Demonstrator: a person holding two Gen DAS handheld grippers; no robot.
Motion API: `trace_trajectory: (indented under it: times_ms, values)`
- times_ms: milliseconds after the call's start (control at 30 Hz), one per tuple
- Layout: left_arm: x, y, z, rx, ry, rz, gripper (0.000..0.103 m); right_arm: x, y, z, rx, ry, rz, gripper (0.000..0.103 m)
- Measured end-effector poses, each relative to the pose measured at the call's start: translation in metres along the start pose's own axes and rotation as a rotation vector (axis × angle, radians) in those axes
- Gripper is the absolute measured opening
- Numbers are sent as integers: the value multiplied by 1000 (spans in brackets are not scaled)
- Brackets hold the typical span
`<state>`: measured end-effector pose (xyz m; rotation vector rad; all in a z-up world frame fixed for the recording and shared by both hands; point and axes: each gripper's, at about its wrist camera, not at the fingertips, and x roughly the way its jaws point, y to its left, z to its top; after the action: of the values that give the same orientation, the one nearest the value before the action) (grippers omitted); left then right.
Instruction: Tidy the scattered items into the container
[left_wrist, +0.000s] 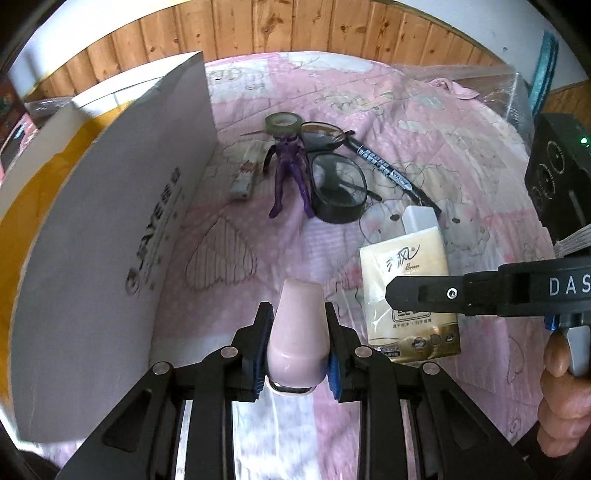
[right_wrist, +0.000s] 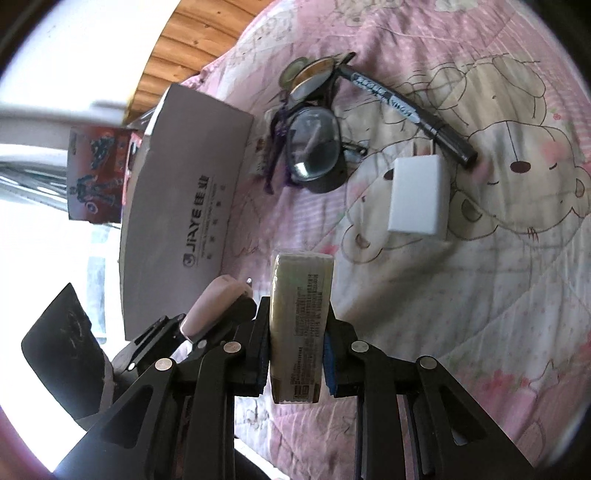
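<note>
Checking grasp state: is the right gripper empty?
No, the right gripper is shut on the tissue pack, clamped between both of its pads.

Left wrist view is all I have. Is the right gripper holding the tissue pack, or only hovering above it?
Observer: Holding it. The right gripper has its jaws shut on the tissue pack, which is gripped on its edge.
Operator: What is the white thing behind the pack?
Observer: A white charger, flat on the quilt, with its prongs pointing toward the marker.
</note>
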<state>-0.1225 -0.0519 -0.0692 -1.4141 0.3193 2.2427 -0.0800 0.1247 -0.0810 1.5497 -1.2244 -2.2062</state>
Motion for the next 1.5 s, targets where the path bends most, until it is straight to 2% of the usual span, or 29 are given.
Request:
trace_trajectory:
  times_ms: [233, 667, 933, 1500]
  values:
    - [-25, -2, -9, -32, -8, 36, 27, -5, 10, -12, -28, -2, 2, 24]
    - [-72, -14, -21, -30, -67, 50, 27, -23, 26, -30, -76, -33, 21, 24]
    - [-94, -16, -29, -49, -94, 50, 27, -32, 44, -39, -159, -67, 7, 24]
    - [-133, 9, -48, -137, -161, 36, 27, -40, 74, -65, -286, -102, 3, 24]
